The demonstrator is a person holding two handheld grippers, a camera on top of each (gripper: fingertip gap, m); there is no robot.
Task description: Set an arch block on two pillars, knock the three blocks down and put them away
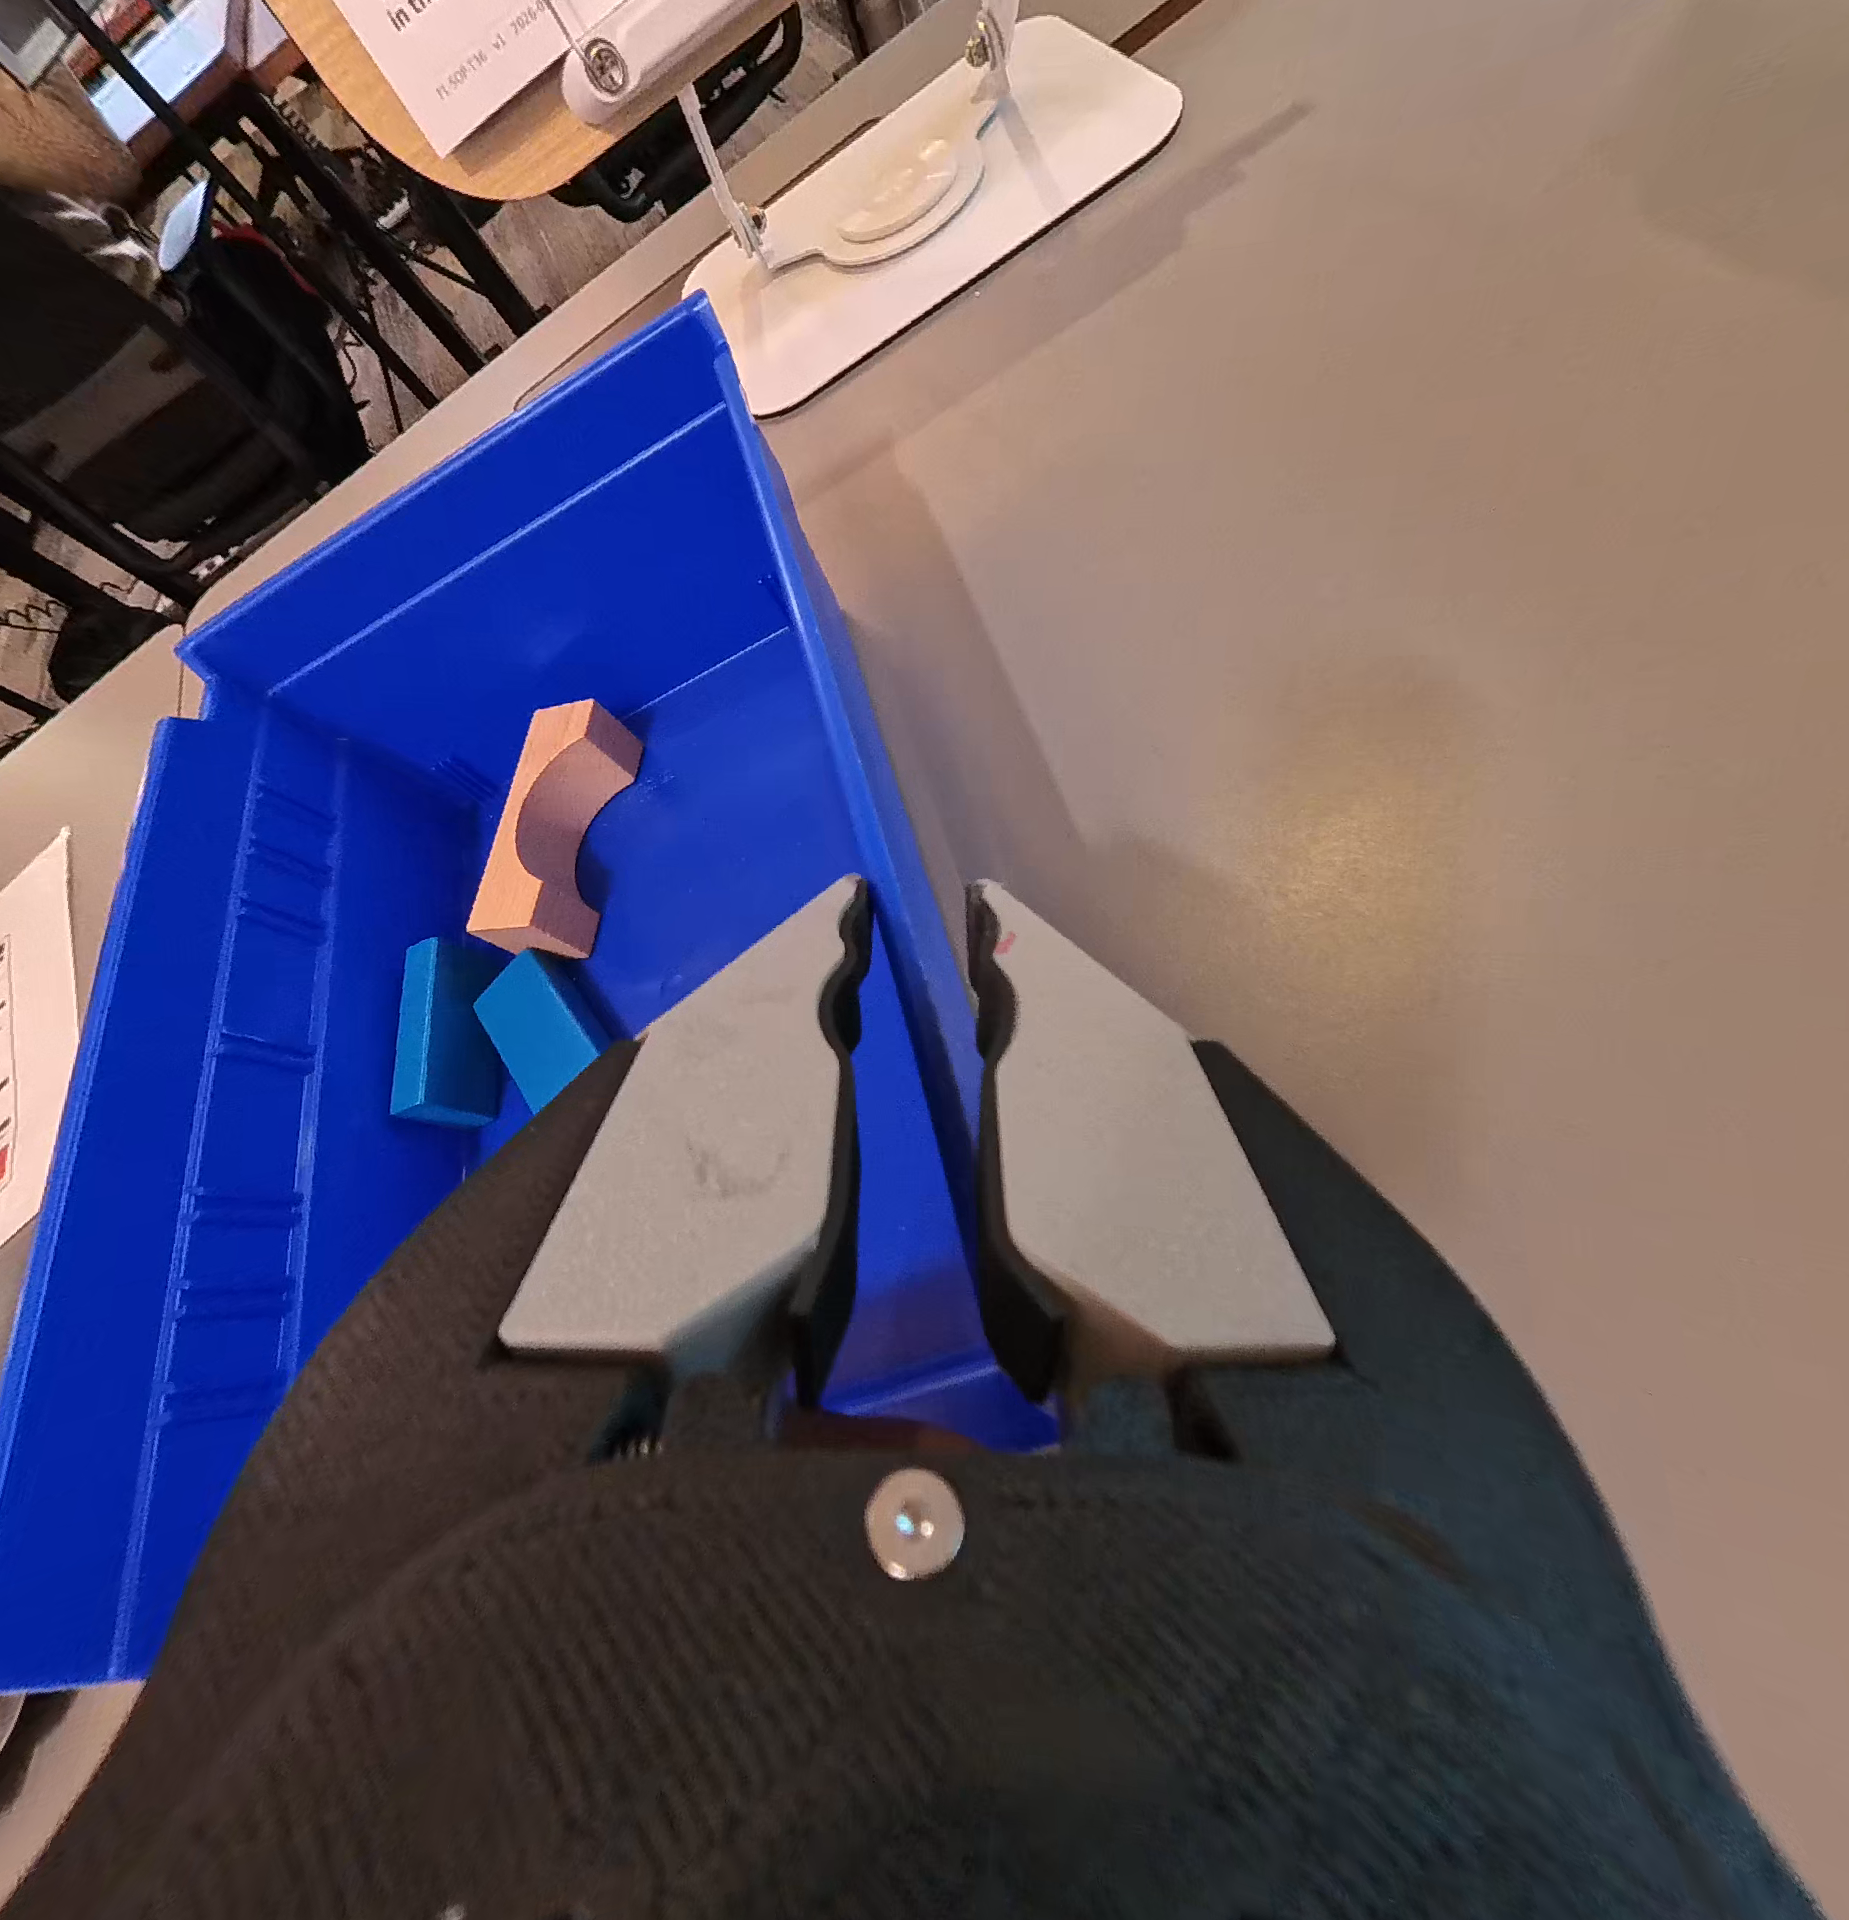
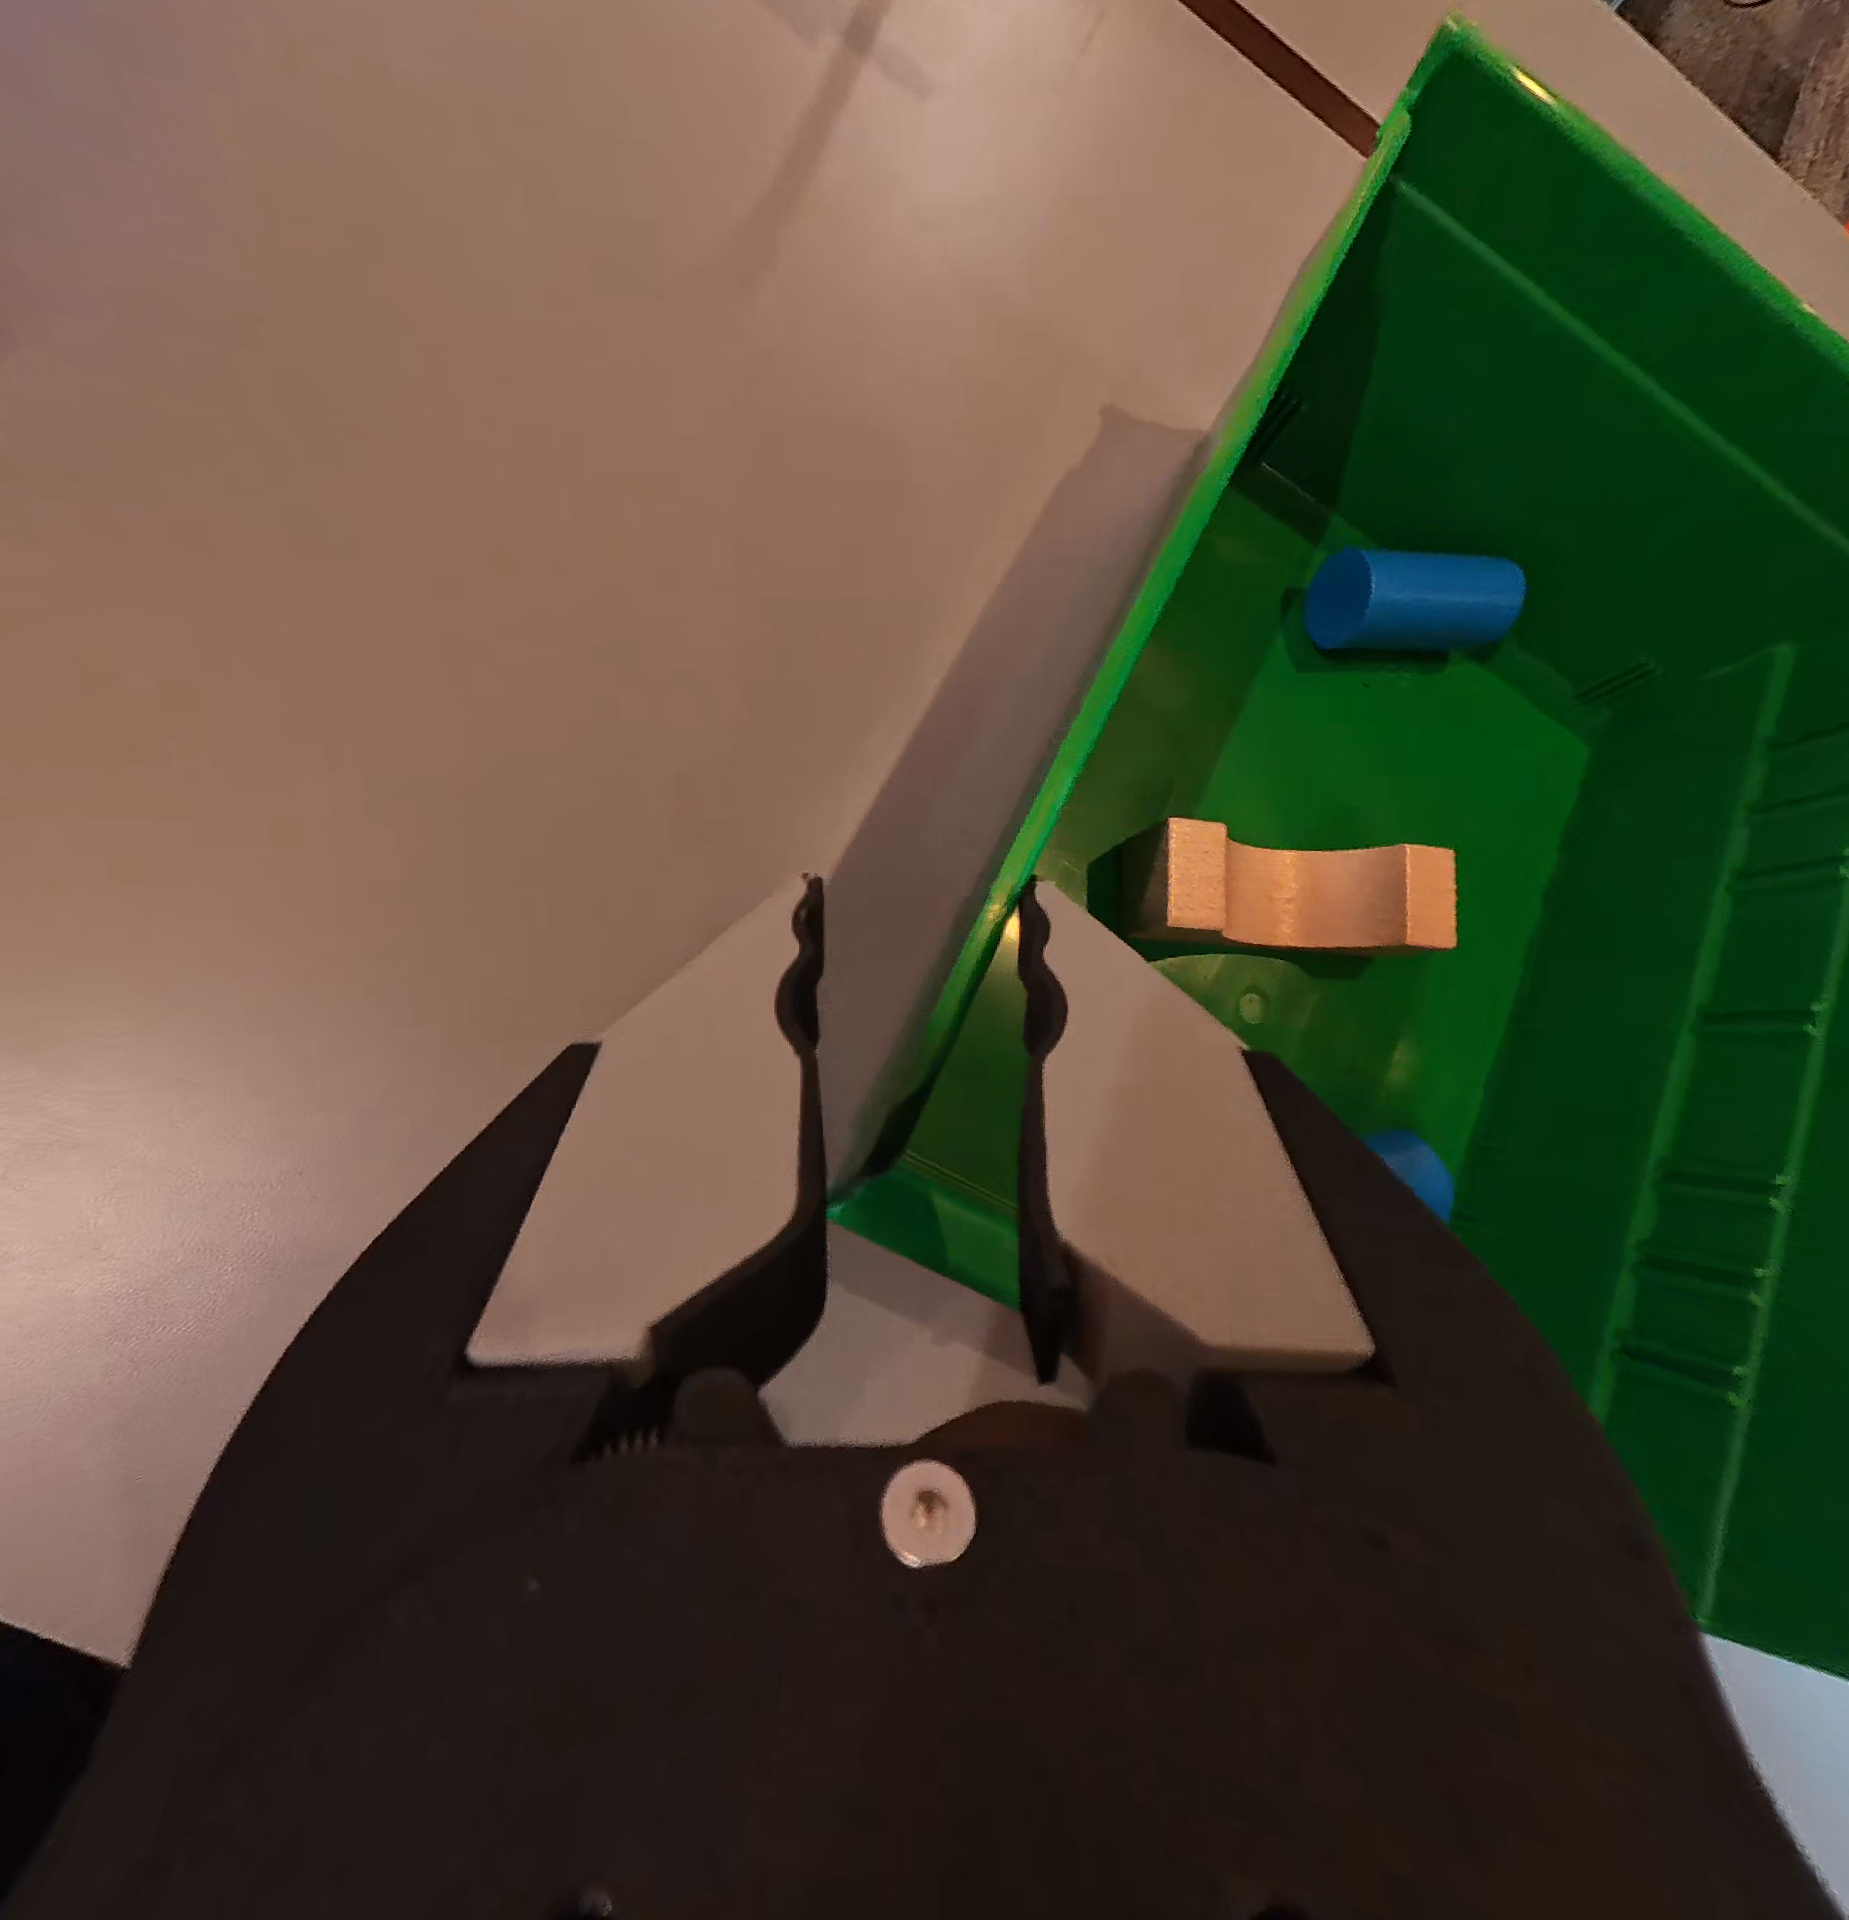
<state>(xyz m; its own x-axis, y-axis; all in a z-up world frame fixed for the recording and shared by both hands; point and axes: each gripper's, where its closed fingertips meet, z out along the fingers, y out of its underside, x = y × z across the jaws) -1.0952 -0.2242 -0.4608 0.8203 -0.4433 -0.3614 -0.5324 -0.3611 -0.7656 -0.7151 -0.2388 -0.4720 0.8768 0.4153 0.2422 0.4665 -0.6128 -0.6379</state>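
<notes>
In the left wrist view a blue bin [image 1: 463,520] holds a wooden arch block [image 1: 546,842] and two blue rectangular blocks [image 1: 437,1029] [image 1: 535,1023]. My left gripper [image 1: 918,894] straddles the bin's right wall. Its jaws are a little apart, do not press on the wall and hold nothing. In the right wrist view a green bin [image 2: 1626,364] holds a second wooden arch block [image 2: 1315,899] and two blue cylinders [image 2: 1419,613] [image 2: 1413,1169]; my gripper partly hides the nearer cylinder. My right gripper [image 2: 920,888] hangs over the bin's left wall and near corner, open and empty.
The bins stand on a grey table [image 1: 1419,623]. A white stand base [image 1: 951,208] sits beyond the blue bin. A printed sheet [image 1: 6,1039] lies left of the blue bin. Chairs and table legs show past the far edge. My hands' fingertips stand some 40 cm from each other.
</notes>
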